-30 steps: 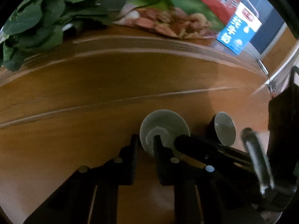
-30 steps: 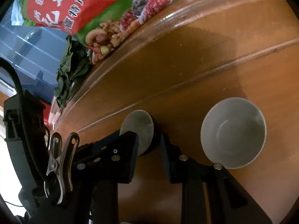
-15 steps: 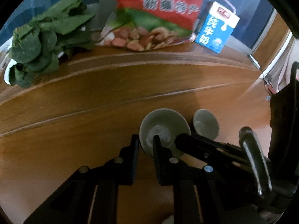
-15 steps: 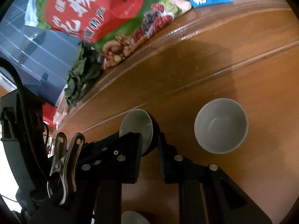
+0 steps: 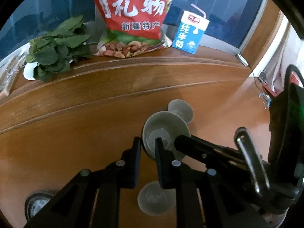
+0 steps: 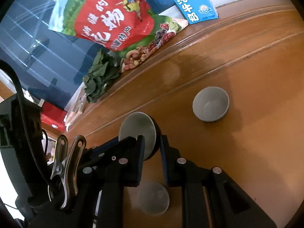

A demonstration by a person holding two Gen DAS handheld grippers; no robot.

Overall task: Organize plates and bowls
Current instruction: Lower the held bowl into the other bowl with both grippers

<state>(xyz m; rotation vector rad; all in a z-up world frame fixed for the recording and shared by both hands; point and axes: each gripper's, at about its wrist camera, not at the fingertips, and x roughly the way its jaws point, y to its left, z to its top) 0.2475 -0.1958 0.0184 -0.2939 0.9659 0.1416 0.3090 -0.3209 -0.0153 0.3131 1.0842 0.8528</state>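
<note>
A small grey bowl [image 5: 167, 125], dark on the outside [image 6: 136, 127], hangs above the wooden table [image 5: 76, 133]. My left gripper [image 5: 147, 144] is shut on its near rim. My right gripper [image 6: 152, 146] is shut on the same bowl, and its finger [image 5: 190, 144] reaches in from the right in the left wrist view. A second grey bowl [image 6: 210, 102] stands on the table beyond it [image 5: 182, 108]. Below the grippers lies a small round grey dish [image 5: 152, 199] [image 6: 153, 199]. A dark-rimmed dish [image 5: 36, 205] sits at the lower left.
Along the raised back ledge stand a red snack bag [image 5: 133, 9], a blue milk carton [image 5: 190, 32] and leafy greens on a white plate [image 5: 55, 51]. A cable [image 5: 254, 76] trails at the right edge of the table.
Both grippers have risen together with the grey bowl, away from the table. The back ledge items look farther off, and the dish below the grippers has come into view.
</note>
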